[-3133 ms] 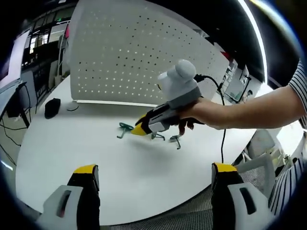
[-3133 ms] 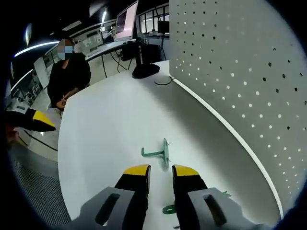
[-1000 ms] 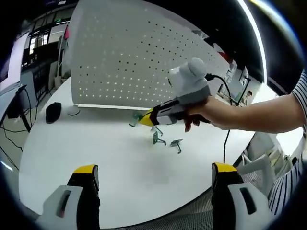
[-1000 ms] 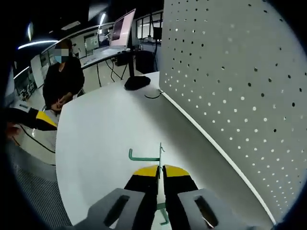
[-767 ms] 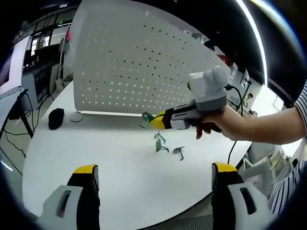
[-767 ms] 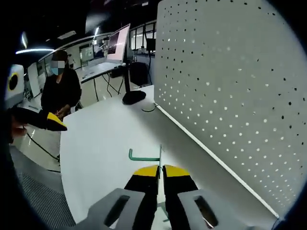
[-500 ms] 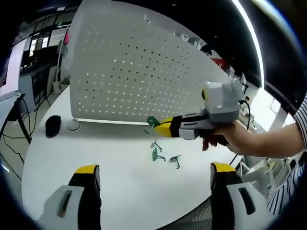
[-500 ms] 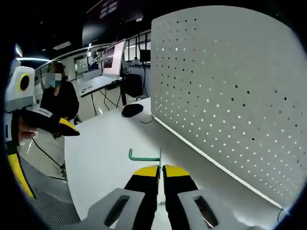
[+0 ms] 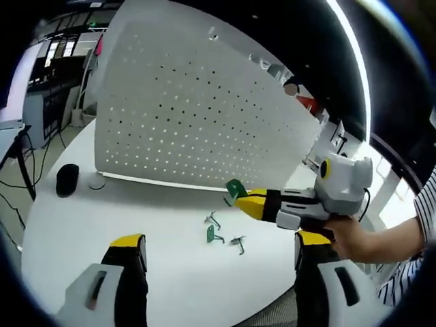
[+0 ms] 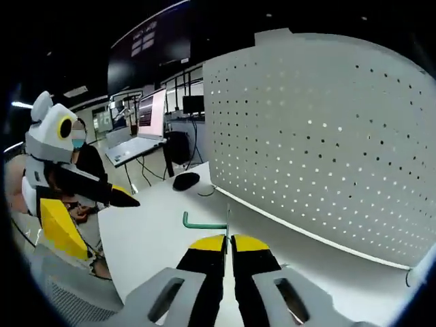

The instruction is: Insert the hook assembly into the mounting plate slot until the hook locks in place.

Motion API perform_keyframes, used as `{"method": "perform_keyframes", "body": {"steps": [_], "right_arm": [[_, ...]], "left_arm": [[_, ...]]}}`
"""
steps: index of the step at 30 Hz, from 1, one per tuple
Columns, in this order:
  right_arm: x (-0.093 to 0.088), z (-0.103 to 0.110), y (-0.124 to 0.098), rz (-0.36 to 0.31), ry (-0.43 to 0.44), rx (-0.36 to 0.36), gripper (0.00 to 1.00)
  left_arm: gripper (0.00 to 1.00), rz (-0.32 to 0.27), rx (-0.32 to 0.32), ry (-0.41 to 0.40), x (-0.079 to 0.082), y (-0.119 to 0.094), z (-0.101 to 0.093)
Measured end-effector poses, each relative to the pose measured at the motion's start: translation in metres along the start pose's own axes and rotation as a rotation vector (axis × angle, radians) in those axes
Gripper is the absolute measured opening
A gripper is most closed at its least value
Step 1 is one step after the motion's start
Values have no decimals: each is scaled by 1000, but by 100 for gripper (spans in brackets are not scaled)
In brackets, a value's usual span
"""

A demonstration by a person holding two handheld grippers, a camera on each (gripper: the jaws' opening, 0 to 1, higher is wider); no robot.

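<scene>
My right gripper is shut on a green wire hook, whose flat plate stands upright between the yellow tips while its arm points left. In the left gripper view that right gripper comes in from the right, held by a hand, and carries the green hook in the air in front of the lower edge of the white pegboard. The pegboard rises to the right in the right gripper view. My left gripper is open, low over the table's near edge, with nothing between its jaws.
Three more green hooks lie together on the white table. A black mouse sits at the board's left end. The left gripper's fingers show at the left, with a seated person and monitors behind.
The right gripper shut on a hook that lay on the table and lifted it up in front of the pegboard. The left gripper stayed open.
</scene>
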State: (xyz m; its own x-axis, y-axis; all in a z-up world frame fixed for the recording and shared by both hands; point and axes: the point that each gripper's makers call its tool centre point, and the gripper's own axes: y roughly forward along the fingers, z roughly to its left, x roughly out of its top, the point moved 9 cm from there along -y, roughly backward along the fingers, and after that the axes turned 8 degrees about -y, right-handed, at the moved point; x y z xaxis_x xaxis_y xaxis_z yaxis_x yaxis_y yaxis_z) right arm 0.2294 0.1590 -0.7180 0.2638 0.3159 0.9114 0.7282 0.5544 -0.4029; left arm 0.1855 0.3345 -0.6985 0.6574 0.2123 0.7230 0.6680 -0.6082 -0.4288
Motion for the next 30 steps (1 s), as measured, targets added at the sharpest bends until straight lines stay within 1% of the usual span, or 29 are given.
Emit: {"method": "perform_keyframes", "body": {"steps": [5, 8, 10, 13, 19, 22, 26, 28, 30], "right_arm": [[6, 7, -10, -47, 41, -14, 1], [12, 11, -16, -87, 74, -16, 1], [15, 14, -19, -106, 81, -15, 1], [18, 17, -22, -121, 94, -14, 1], [22, 22, -27, -153, 119, -1, 1], [23, 24, -29, -165, 132, -2, 1], [24, 27, -32, -184, 143, 3, 1], [26, 29, -34, -193, 146, 6, 1], [28, 30, -35, -203, 145, 6, 1]], "left_arm": [[84, -8, -35, -11, 5, 3, -6], [79, -21, -67, -16, 9, 4, -11], [76, -26, -80, -20, 11, 5, -13], [72, -37, -121, -53, 14, 7, -18], [64, -50, -146, -49, 19, 7, -24], [61, -61, -171, -71, 21, 7, -26], [52, -71, -189, -90, 23, 7, -27], [48, -74, -191, -71, 23, 6, -28], [48, -81, -192, -69, 24, 6, -30]]}}
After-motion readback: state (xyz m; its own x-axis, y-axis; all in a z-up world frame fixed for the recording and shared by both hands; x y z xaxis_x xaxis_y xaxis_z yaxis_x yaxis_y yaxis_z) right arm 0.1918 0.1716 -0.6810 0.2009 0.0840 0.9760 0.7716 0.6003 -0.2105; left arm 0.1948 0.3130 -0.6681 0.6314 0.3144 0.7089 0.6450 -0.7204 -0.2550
